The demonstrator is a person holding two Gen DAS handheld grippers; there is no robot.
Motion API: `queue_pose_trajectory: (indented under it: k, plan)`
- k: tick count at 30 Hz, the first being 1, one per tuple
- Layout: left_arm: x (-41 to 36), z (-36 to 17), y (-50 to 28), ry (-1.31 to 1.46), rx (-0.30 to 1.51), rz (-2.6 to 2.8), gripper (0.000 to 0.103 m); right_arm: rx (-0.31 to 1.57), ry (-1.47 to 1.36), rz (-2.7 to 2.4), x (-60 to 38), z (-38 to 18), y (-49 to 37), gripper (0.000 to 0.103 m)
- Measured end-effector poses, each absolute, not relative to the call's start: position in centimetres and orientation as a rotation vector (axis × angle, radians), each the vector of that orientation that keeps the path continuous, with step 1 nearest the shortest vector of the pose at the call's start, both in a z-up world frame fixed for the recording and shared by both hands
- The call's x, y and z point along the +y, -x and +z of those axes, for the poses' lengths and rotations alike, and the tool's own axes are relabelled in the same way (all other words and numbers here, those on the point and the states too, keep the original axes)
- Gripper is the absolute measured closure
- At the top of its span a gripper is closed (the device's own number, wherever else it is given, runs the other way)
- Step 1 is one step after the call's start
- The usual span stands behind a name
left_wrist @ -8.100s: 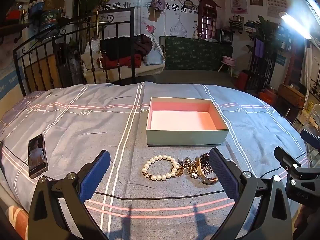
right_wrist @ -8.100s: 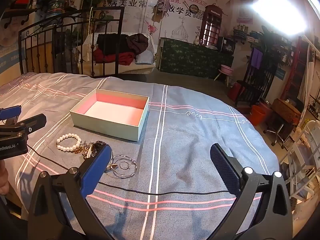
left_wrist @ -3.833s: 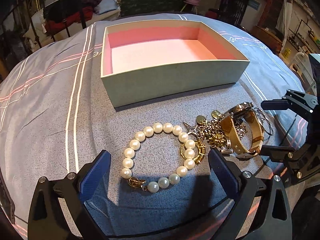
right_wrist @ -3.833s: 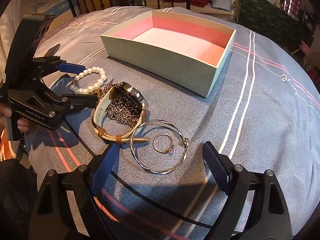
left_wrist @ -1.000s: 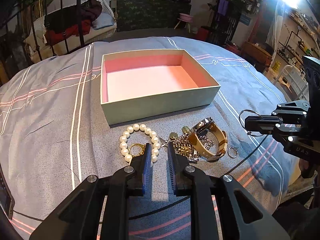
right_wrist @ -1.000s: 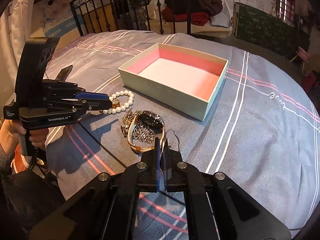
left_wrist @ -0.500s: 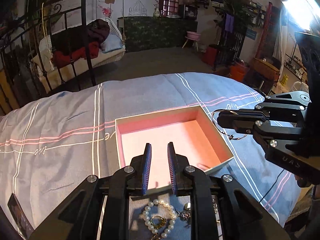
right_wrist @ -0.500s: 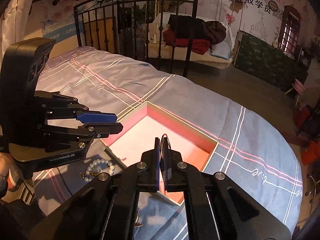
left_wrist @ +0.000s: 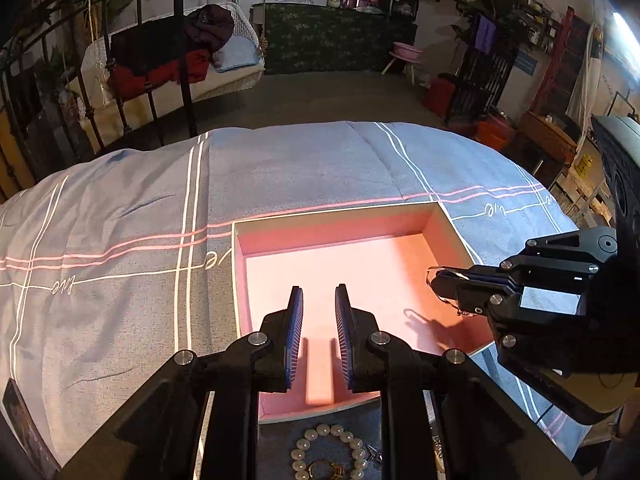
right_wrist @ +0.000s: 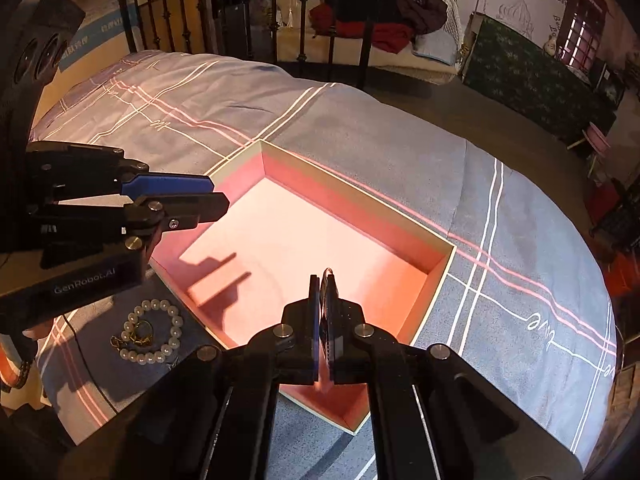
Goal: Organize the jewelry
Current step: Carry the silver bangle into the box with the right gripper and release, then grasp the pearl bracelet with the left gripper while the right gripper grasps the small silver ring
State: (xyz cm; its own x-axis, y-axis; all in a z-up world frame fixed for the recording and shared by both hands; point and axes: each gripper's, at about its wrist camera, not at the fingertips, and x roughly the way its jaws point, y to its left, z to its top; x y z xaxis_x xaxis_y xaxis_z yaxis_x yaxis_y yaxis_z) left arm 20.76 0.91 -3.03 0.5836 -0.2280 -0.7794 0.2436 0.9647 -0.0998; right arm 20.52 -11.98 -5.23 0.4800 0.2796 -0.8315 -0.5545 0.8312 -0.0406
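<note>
An open box with a pink inside [left_wrist: 352, 268] [right_wrist: 304, 240] lies on the bed. My right gripper [right_wrist: 324, 284] is shut on a thin silver bangle [right_wrist: 329, 272] and holds it over the box's near right part; it also shows in the left wrist view [left_wrist: 436, 280]. My left gripper [left_wrist: 318, 300] hangs over the box's near edge, its jaws nearly closed with a narrow gap and nothing between them; it shows in the right wrist view [right_wrist: 208, 196]. A pearl bracelet [left_wrist: 330, 454] [right_wrist: 154, 332] with a gold ring inside lies in front of the box.
A grey bedspread [left_wrist: 120, 240] with pink and white stripes covers the bed. A phone [left_wrist: 18, 416] lies at its left edge. A black iron bed frame [right_wrist: 248, 8] stands behind. More jewelry lies near the bracelet, mostly hidden by the left gripper.
Both grippers have moved forward and lower over the box. The bangle in the right gripper now hangs inside the box's rim area. The pearl bracelet stays on the bed.
</note>
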Motion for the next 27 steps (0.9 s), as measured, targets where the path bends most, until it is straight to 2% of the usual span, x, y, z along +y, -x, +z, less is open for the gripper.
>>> queue_pose_trajectory:
  k: [5,6,7,8,9,10,13,19,27]
  plan:
    - [0.7,-2.5,-20.8,0.001,0.898,-0.286,0.085,0.957,0.325,0.535,-12.2,-5.3,-19.8,0.099]
    - [0.8,-2.5,-20.8,0.006,0.9,-0.28,0.068,0.968,0.321,0.545,-12.3,-5.4,-19.7,0.098]
    - [0.9,-2.4,-20.8,0.007,0.898,-0.263,0.051,0.977,0.313,0.551,-12.3,-5.3,-19.5,0.085]
    - [1.0,-2.2,-20.6,-0.001,0.884,-0.242,0.023,0.993,0.305,0.556,-12.5,-5.4,-19.4,0.04]
    - [1.1,-1.8,-20.2,-0.012,0.858,-0.231,0.018,1.011,0.312,0.552,-12.5,-5.5,-19.2,0.013]
    - [1.1,-1.5,-20.0,-0.021,0.848,-0.24,0.018,1.025,0.345,0.542,-12.4,-5.8,-18.8,0.008]
    - [1.0,-0.6,-19.2,-0.04,0.831,-0.243,0.016,1.018,0.419,0.514,-12.2,-5.8,-17.7,0.008]
    - [1.5,0.0,-16.2,-0.026,0.801,-0.27,0.014,0.901,0.342,0.524,-14.2,-3.4,-13.7,0.007]
    - [3.3,-5.3,-11.2,0.03,0.907,-0.264,0.012,0.949,0.214,0.536,-16.5,-7.1,-8.3,0.007]
